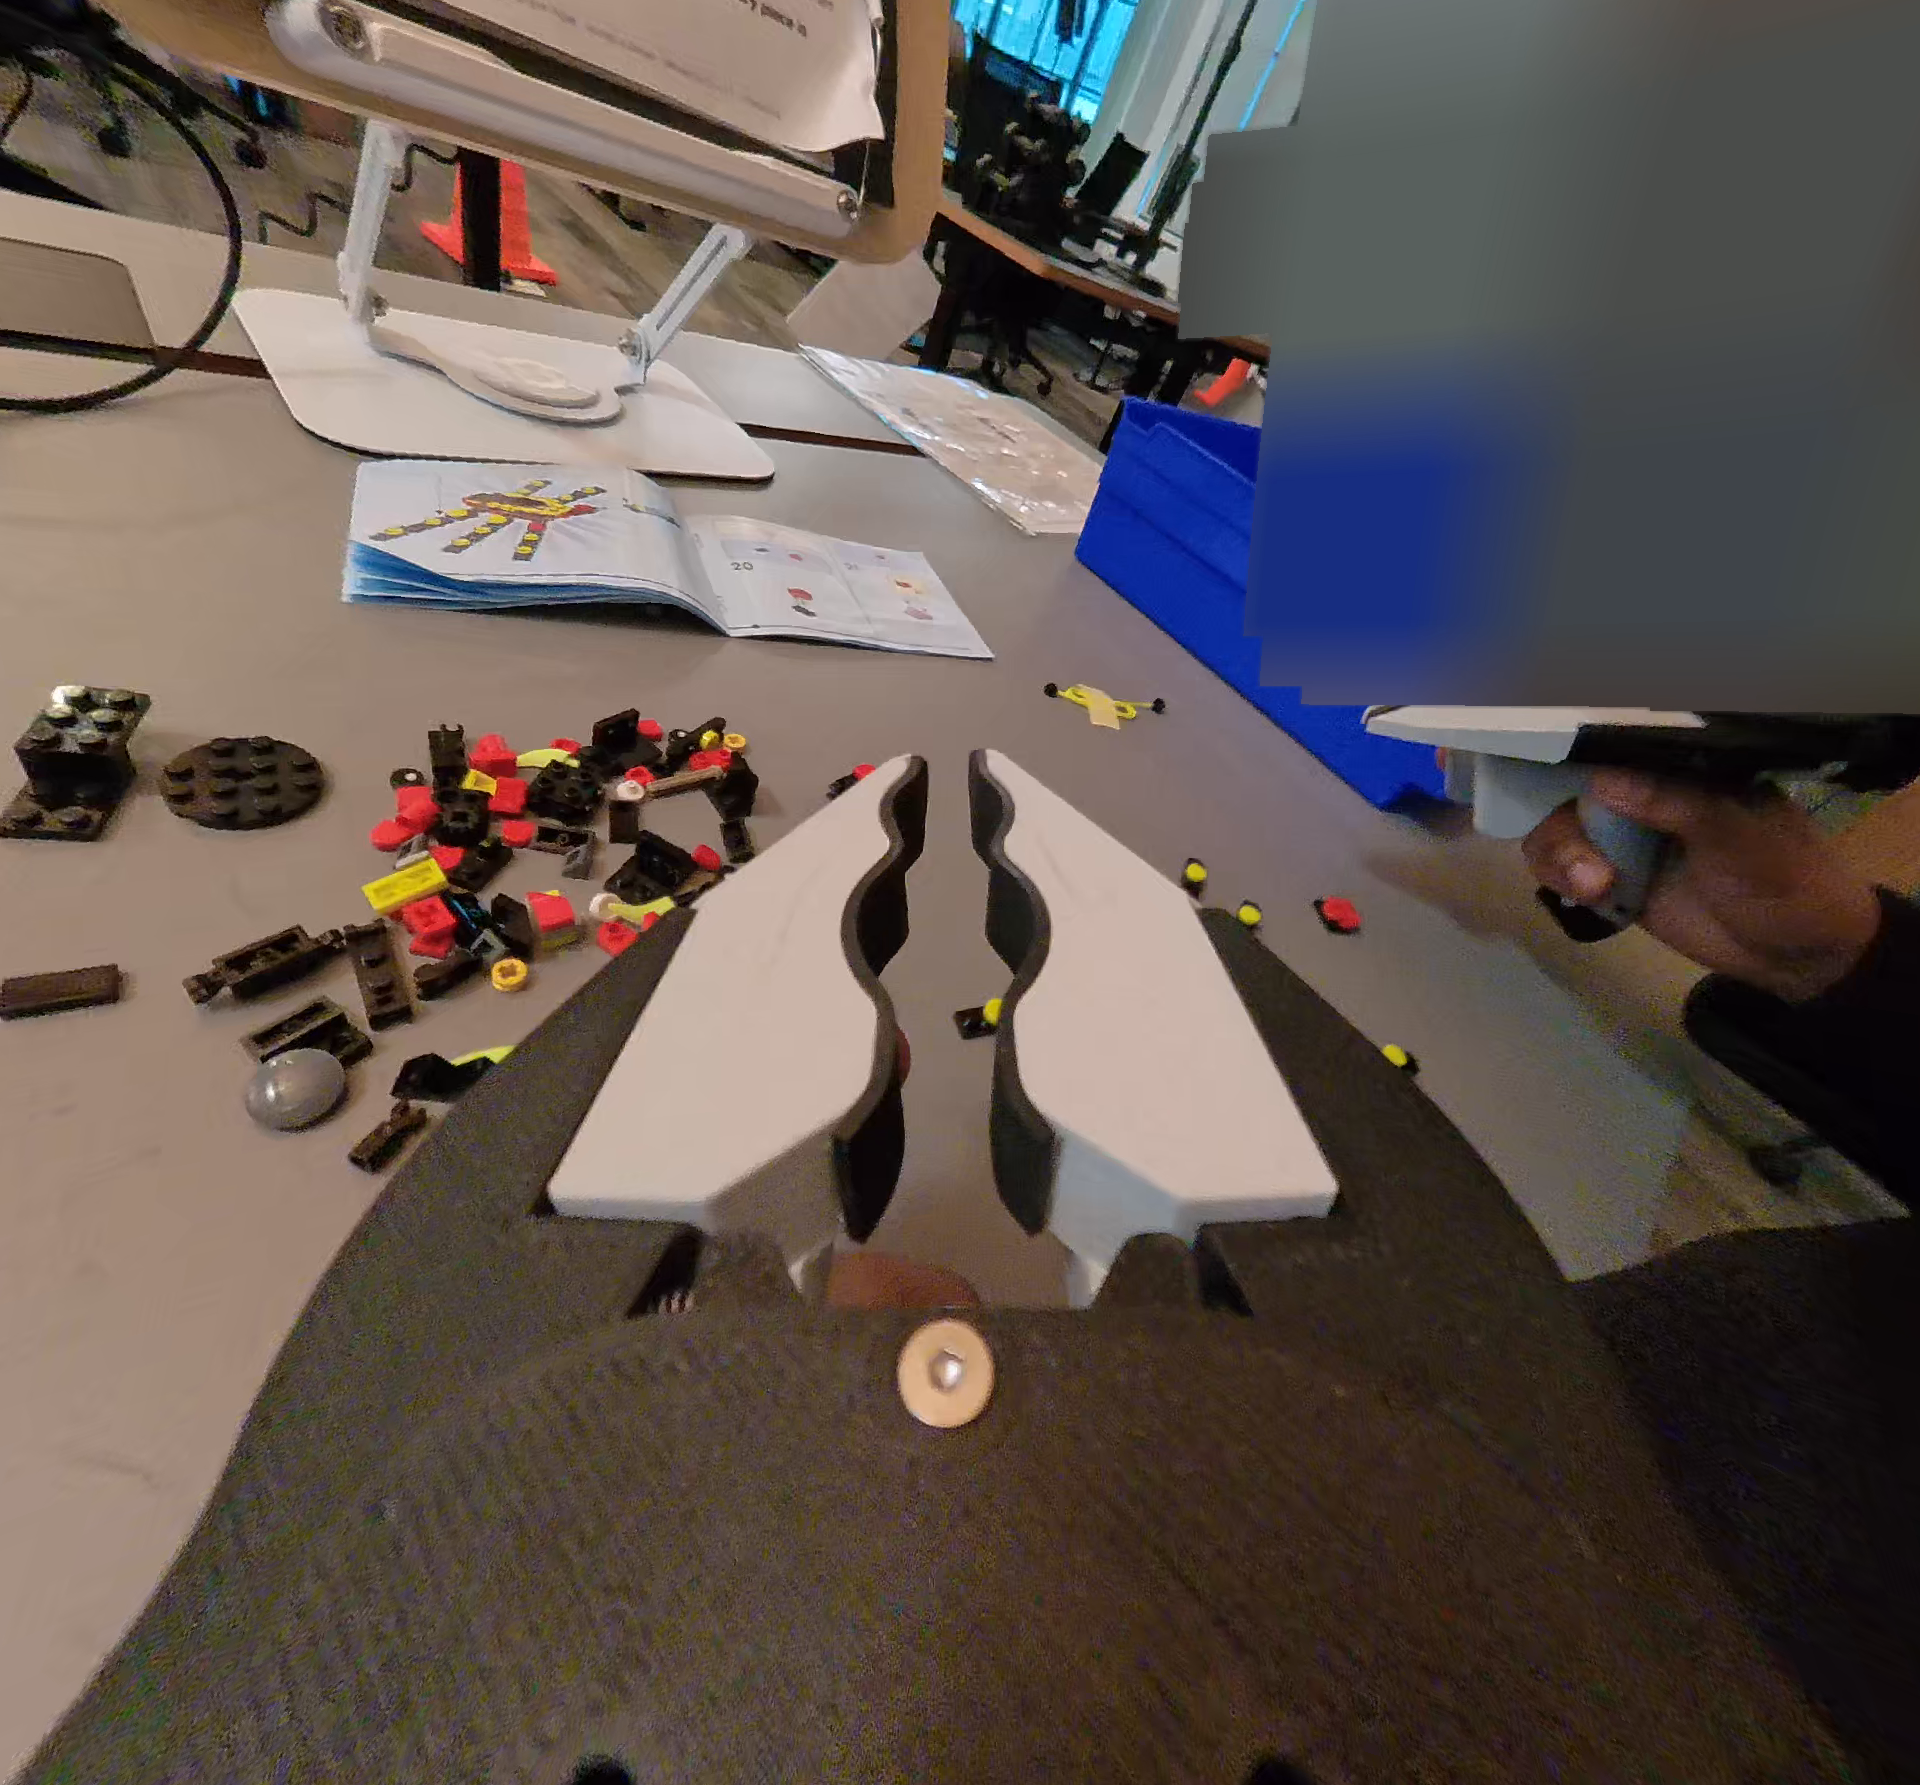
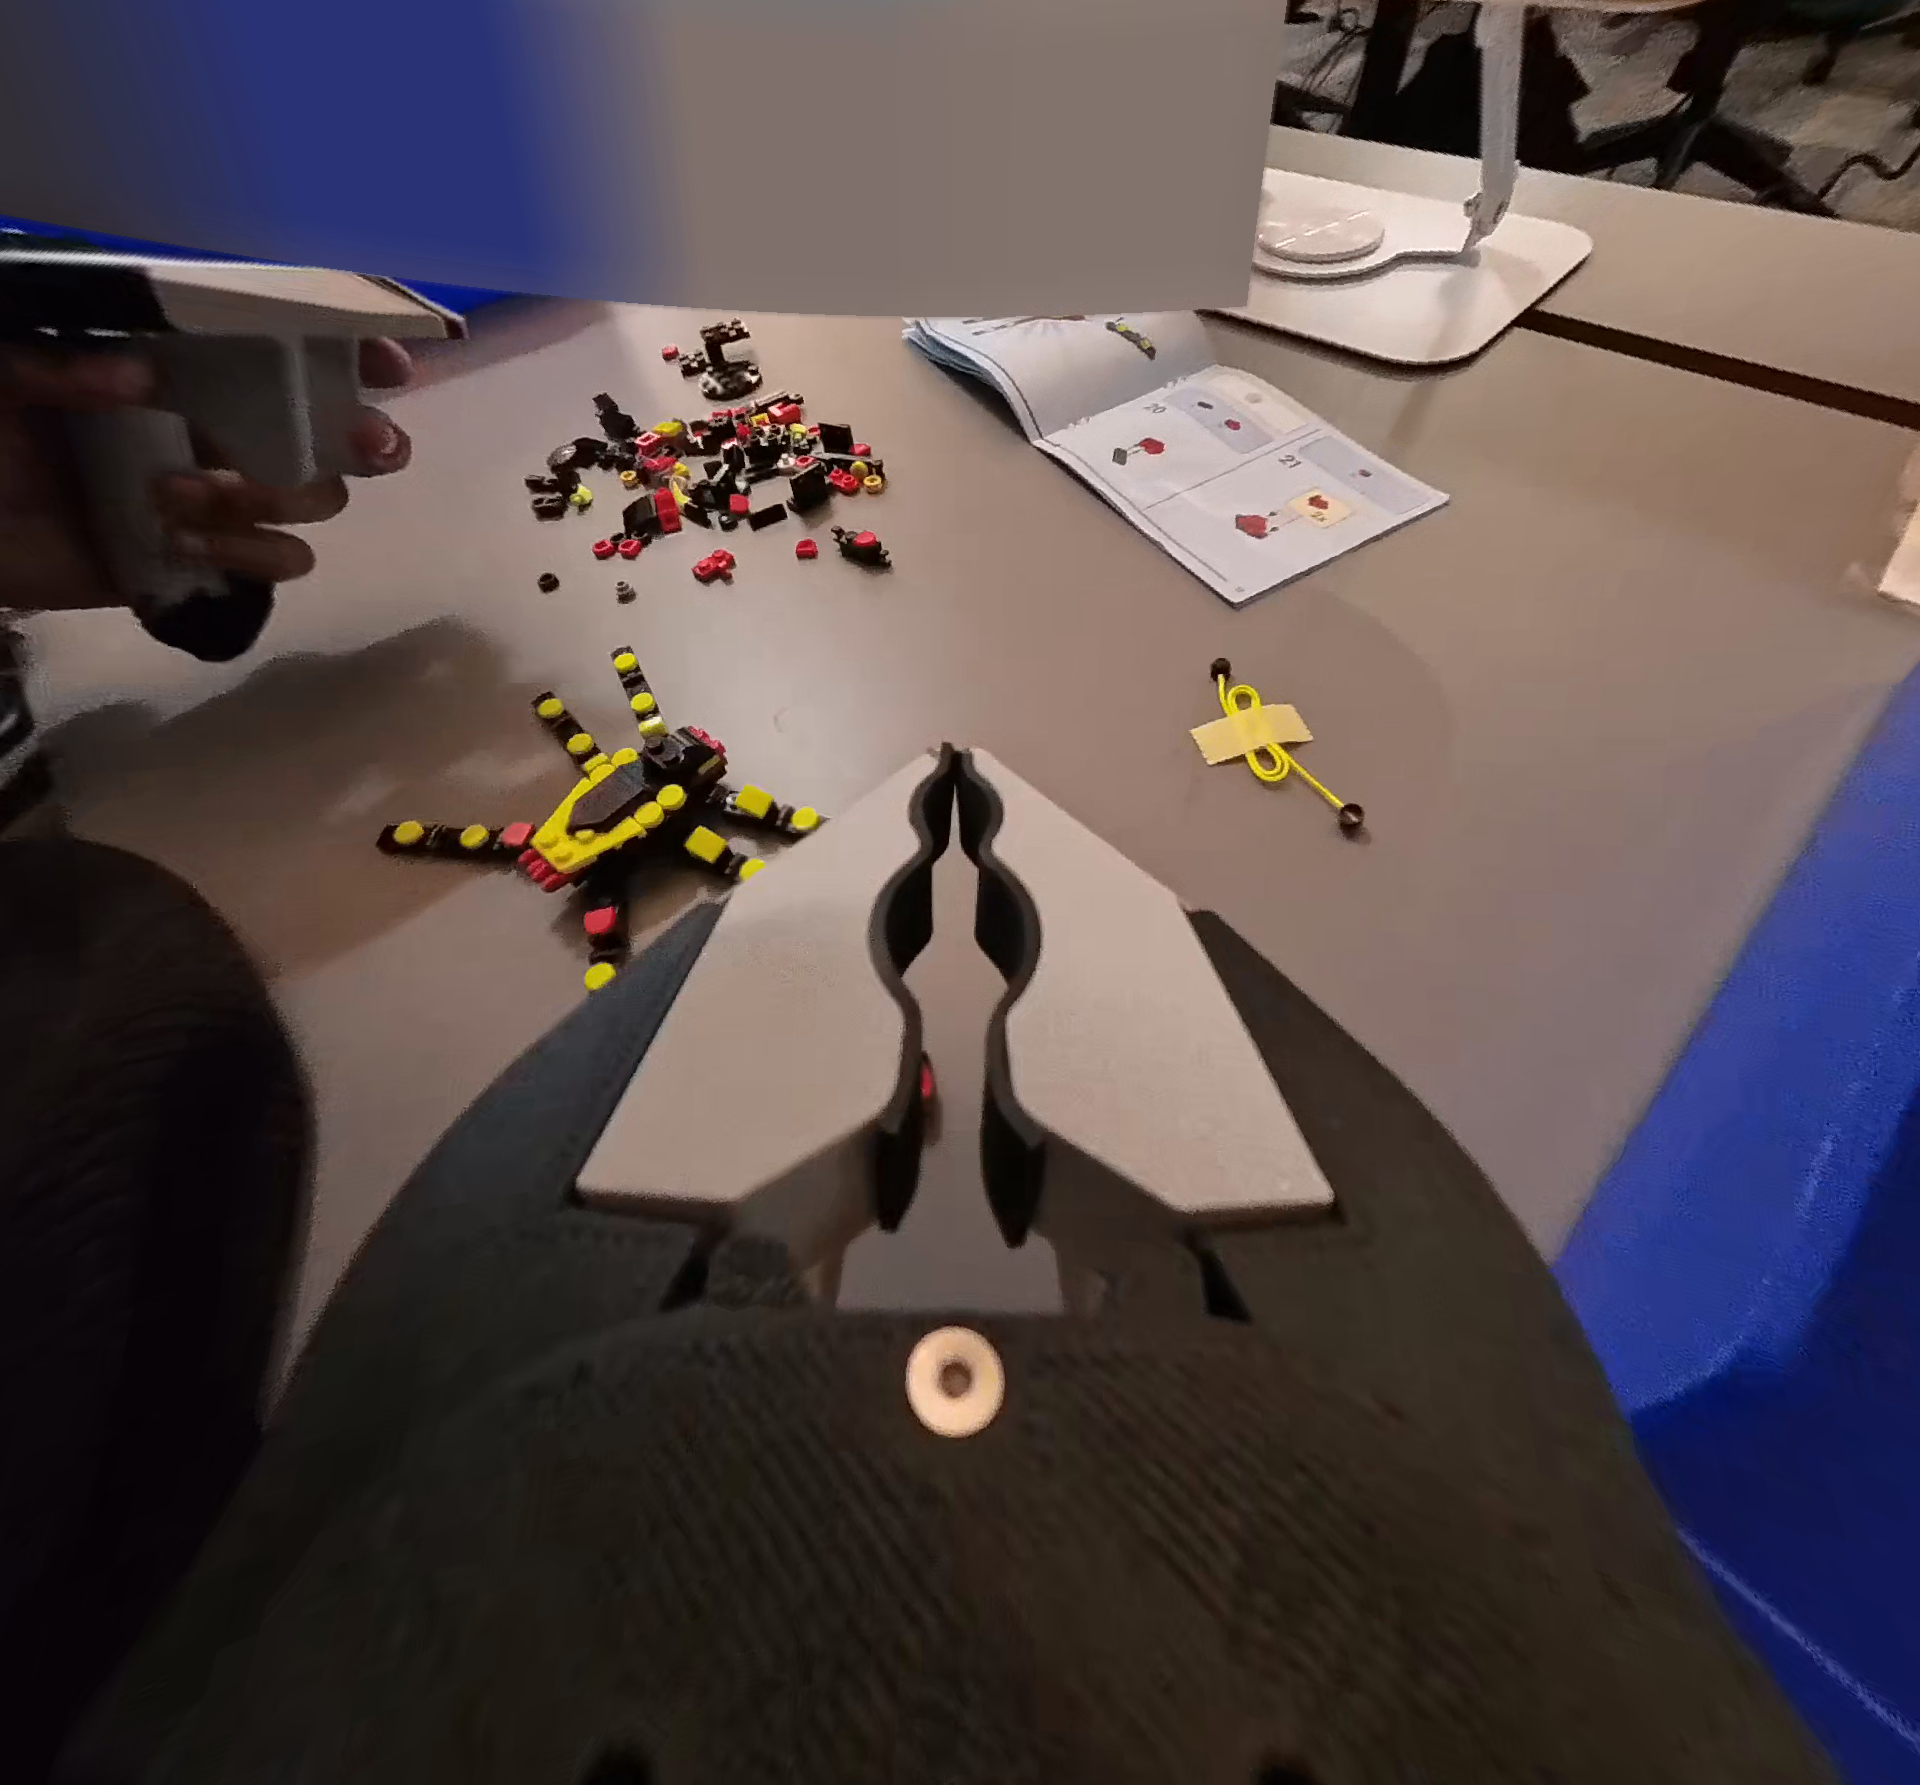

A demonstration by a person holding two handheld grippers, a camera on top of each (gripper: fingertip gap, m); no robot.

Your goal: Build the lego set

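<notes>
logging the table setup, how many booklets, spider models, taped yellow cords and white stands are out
booklet: 1
spider model: 1
taped yellow cord: 1
white stand: 1
total: 4

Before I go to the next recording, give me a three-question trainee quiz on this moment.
1. True or false: the right gripper has its fingertips together and holds no brick.
2. Multiple choice: the instruction booklet lies (A) shut on the blue bin, (B) open on the table, (C) under the brick pile.
3. Fill in: beside the right gripper's fingers lies a partly built black and yellow ______ with studded legs.

Key
1. True; the left gripper shows a narrow gap at its tips and holds nothing.
2. B; the blue bin stands apart, the loose brick pile too.
3. Spider model.
</notes>
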